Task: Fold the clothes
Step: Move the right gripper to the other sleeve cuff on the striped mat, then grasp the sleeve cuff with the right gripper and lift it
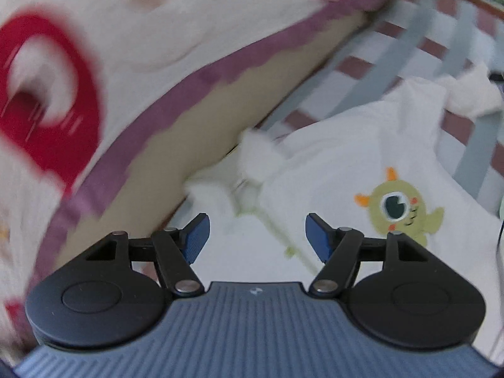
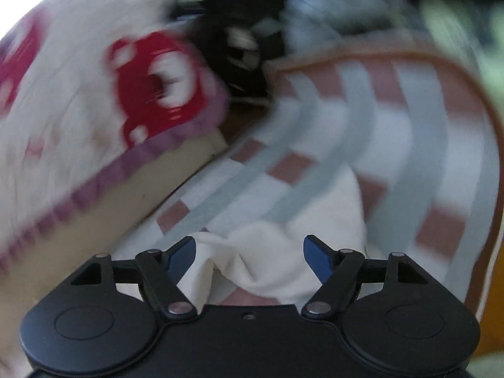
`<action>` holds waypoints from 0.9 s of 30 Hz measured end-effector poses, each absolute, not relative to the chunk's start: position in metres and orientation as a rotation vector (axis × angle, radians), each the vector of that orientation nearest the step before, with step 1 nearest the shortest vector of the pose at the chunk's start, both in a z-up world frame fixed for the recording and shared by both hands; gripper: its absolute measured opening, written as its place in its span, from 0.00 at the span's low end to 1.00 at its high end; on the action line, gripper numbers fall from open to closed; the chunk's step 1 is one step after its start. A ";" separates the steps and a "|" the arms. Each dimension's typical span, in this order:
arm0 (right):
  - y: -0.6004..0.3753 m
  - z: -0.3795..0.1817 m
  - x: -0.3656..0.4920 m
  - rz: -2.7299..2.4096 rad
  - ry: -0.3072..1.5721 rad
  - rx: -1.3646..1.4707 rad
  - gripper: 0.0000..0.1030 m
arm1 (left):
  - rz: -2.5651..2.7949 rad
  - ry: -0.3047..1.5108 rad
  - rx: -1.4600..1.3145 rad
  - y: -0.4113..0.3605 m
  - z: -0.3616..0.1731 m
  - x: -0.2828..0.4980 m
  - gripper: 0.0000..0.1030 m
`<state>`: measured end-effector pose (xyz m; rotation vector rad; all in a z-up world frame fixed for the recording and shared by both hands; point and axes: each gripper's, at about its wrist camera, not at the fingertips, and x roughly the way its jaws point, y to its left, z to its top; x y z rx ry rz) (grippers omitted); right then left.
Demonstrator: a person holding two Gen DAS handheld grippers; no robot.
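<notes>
Overhead, both views blurred. Striped sheet (image 1: pixel 466 41) carries everything; a red-and-white patterned quilt (image 1: pixel 141 31) lies along its edge. White shirt (image 1: pixel 340 157) with a green monster print (image 1: pixel 406 211) lies on the sheet. Left gripper (image 1: pixel 256 236) above it, jaws apart, empty. Right gripper (image 2: pixel 249 258) above bunched white cloth (image 2: pixel 267 252), jaws apart, pads clear.

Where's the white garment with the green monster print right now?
In the left wrist view, the white garment lies right of centre on the striped cover, beside the pillow.
</notes>
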<state>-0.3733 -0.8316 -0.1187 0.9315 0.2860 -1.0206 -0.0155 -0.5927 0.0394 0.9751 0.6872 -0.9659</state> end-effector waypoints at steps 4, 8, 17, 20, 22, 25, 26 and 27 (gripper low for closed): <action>-0.850 -0.147 -0.408 -1.043 0.297 1.151 0.76 | -1.074 0.682 0.956 -0.642 -0.004 -0.055 0.65; -0.855 -0.177 -0.426 -0.989 0.236 1.330 0.76 | -1.194 0.686 0.788 -0.676 -0.049 -0.084 0.65; -0.868 -0.190 -0.371 -1.089 0.265 1.260 0.53 | -1.205 0.655 0.668 -0.726 -0.126 -0.123 0.65; -0.876 -0.189 -0.364 -1.112 0.308 1.173 0.08 | -1.192 0.646 0.632 -0.727 -0.133 -0.121 0.65; -0.868 -0.165 -0.382 -1.159 0.225 1.046 0.07 | -1.204 0.656 0.596 -0.724 -0.138 -0.117 0.65; -0.864 -0.143 -0.387 -1.206 0.143 0.912 0.07 | -1.269 0.645 0.576 -0.721 -0.143 -0.120 0.65; -0.864 -0.137 -0.388 -1.219 0.121 0.872 0.07 | -1.297 0.625 0.584 -0.721 -0.144 -0.124 0.67; -0.863 -0.131 -0.388 -1.231 0.099 0.832 0.07 | -1.320 0.600 0.597 -0.720 -0.146 -0.130 0.68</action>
